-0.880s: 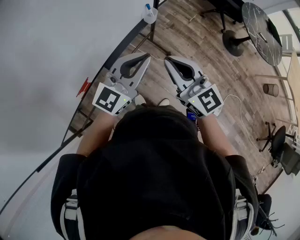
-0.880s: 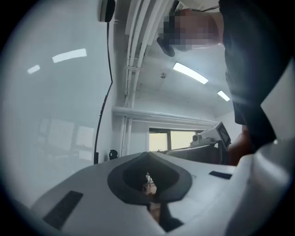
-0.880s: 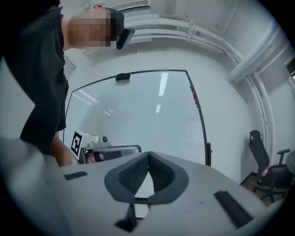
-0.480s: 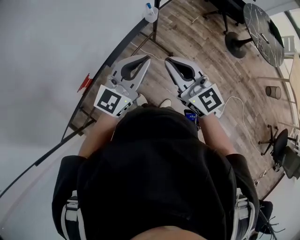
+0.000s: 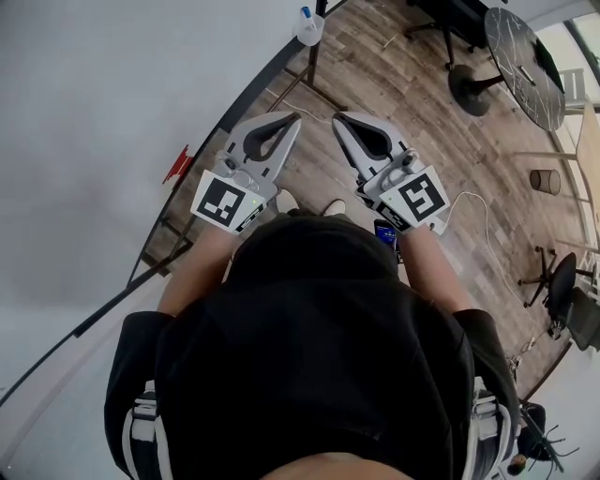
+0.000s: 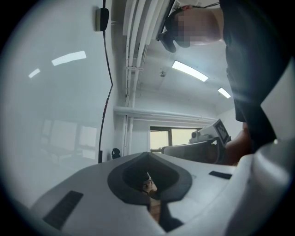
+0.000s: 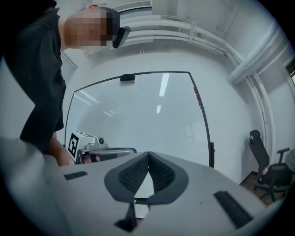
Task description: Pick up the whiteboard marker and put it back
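"Where's the pen they're after?"

"Far end, I think: that blue-capped whiteboard marker standing in the small clear plastic cup, by the edge of the big white whiteboard on the left. It's well apart from both claws."

"Either one got anything?"

"No. The left claw is closed tip to tip on nothing, and the right claw is the same, pads pressed together and bare."

"How are they held?"

"Side by side in front of the chest, level, elbows bent, noses pointing away over the wooden plank floor and leaning in toward each other."

"Tricky thing to lift?"

"I'd say light and stiff, but a smooth round barrel can twist or slip. The cup hides the lower part, so I'd pinch the upper end squarely across, just under the cap, and draw it straight up so the cup doesn't tip."
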`<state>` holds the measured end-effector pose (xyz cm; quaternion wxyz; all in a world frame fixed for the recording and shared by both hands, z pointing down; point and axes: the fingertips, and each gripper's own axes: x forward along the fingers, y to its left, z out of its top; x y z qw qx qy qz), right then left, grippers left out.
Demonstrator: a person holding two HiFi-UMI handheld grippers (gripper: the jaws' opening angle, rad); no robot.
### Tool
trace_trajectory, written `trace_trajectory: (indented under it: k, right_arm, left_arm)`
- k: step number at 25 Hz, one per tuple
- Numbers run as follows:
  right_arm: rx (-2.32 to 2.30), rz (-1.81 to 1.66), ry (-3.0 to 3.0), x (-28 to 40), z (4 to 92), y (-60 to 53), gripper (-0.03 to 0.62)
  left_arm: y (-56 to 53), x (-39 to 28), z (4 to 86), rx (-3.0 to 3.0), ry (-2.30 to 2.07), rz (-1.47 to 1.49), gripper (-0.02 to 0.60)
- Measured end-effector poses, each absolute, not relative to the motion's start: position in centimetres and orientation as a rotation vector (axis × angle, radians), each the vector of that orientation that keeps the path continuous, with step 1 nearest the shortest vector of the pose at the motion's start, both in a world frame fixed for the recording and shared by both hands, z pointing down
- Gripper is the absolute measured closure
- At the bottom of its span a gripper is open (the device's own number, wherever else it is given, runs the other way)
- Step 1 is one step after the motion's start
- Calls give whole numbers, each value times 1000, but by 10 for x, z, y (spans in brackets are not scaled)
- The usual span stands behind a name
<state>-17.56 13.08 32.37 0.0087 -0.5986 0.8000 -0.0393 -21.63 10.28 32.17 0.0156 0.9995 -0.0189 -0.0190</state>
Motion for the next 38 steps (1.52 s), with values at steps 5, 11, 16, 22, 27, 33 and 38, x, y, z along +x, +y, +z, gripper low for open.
trace_trajectory:
  k: [5,11,16,22,27,33,38]
  right_arm:
    - [-1870,-141,2470,-189,323,122,594]
    - [-1897,-152,2451,-203,327,104,594]
    - [-1923,-155,2458,-200,332,93,594]
    - [-1936,-173,2444,-184,338,84,594]
    - [-1920,-161,2457,-159,339,75,594]
    - [-1885,-170,2477,-118,340,61,594]
    - [-1827,-168,2495,-83,337,52,594]
  left_arm:
    - [92,-226,322,3094,-23,-85,578]
    - [77,-235,325,3093,15,-89,578]
    - [62,-231,327,3098,38,-81,578]
    - [53,-219,330,3096,39,-86,578]
    - [46,-195,330,3101,18,-79,578]
    - [34,-157,329,3104,-26,-71,578]
    - [27,-121,327,3106,-73,-61,578]
